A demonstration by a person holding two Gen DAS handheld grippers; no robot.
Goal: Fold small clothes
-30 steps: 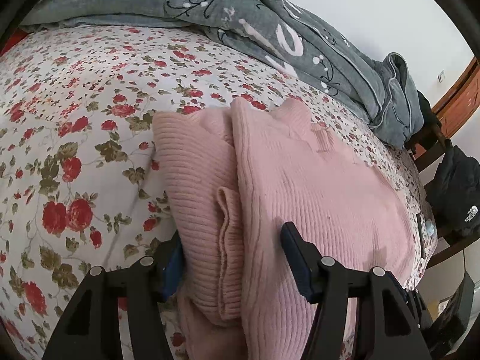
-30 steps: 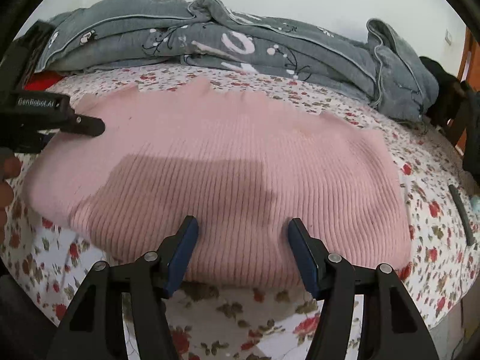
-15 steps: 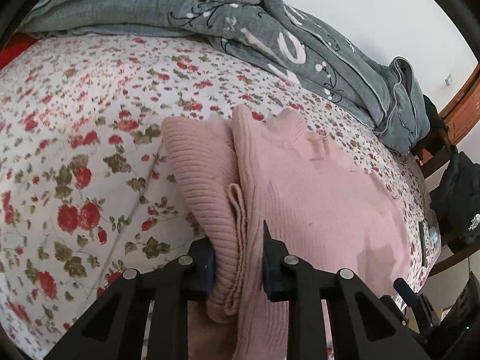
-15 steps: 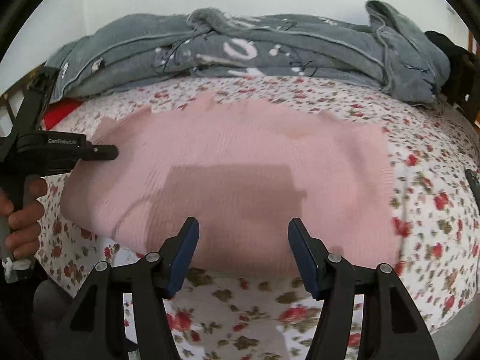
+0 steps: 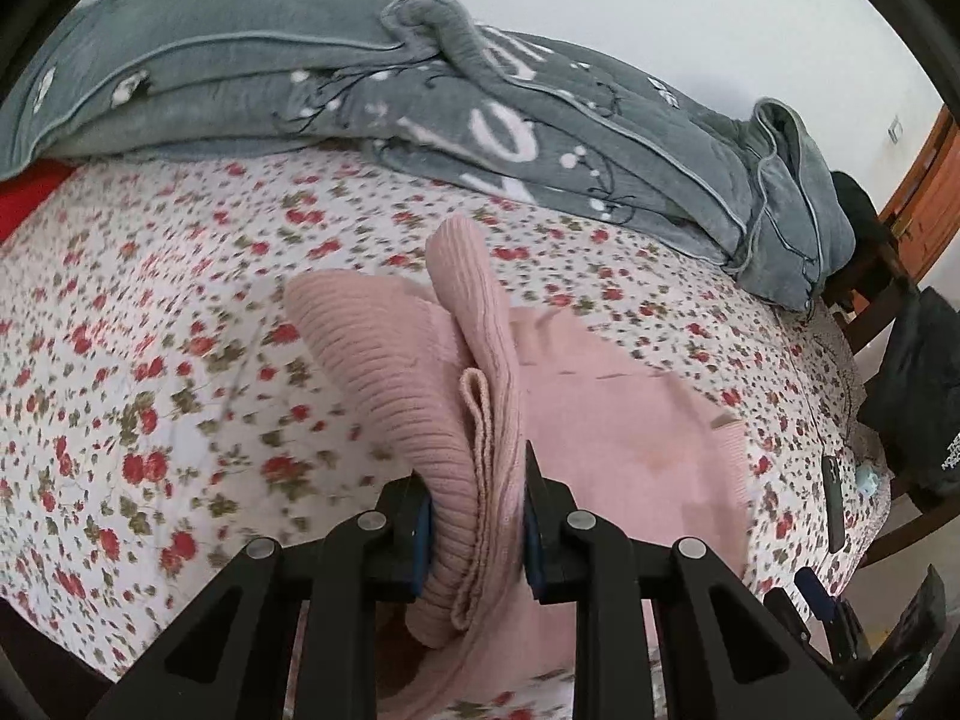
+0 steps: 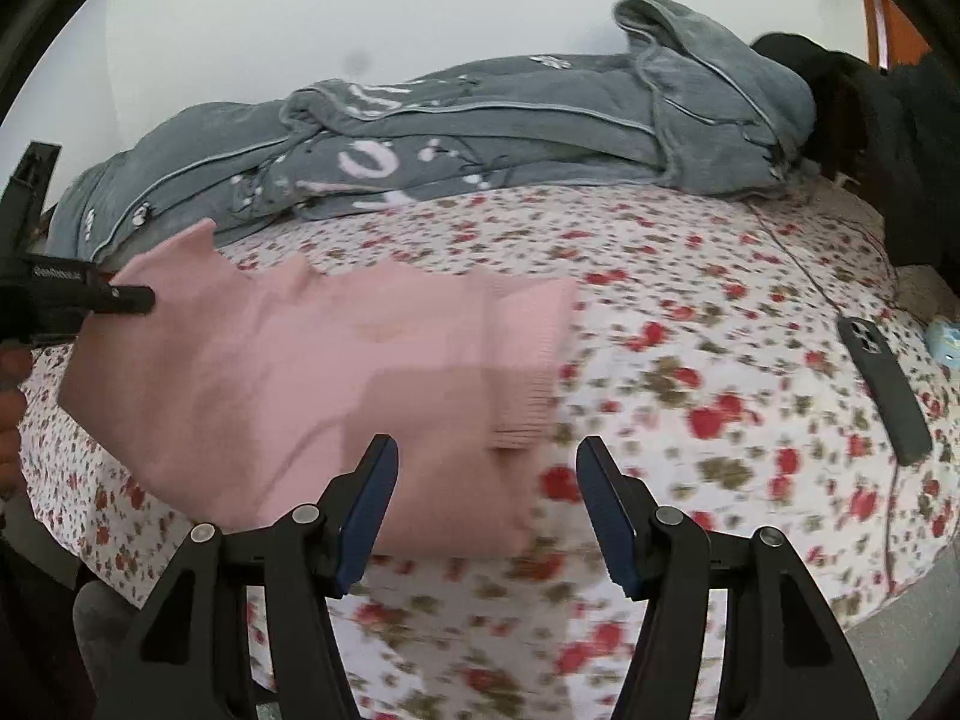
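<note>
- The left gripper [image 5: 474,531], open a second ago, now pinches the ribbed pink knit sweater [image 5: 420,372] lying on the floral bedsheet [image 5: 150,360] — lifting its end.
- The right gripper [image 6: 486,516] stays spread, empty — a fold looks underway.

Ribbed matt knit sweater [image 5: 384,372] on smooth printed cotton-like bedsheet [image 5: 150,324]; fleecy blanket [image 5: 252,78].

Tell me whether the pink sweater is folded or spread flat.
Partly folded: the pink sweater lies doubled in layers, its bunched end pinched by the left gripper and lifted.
</note>
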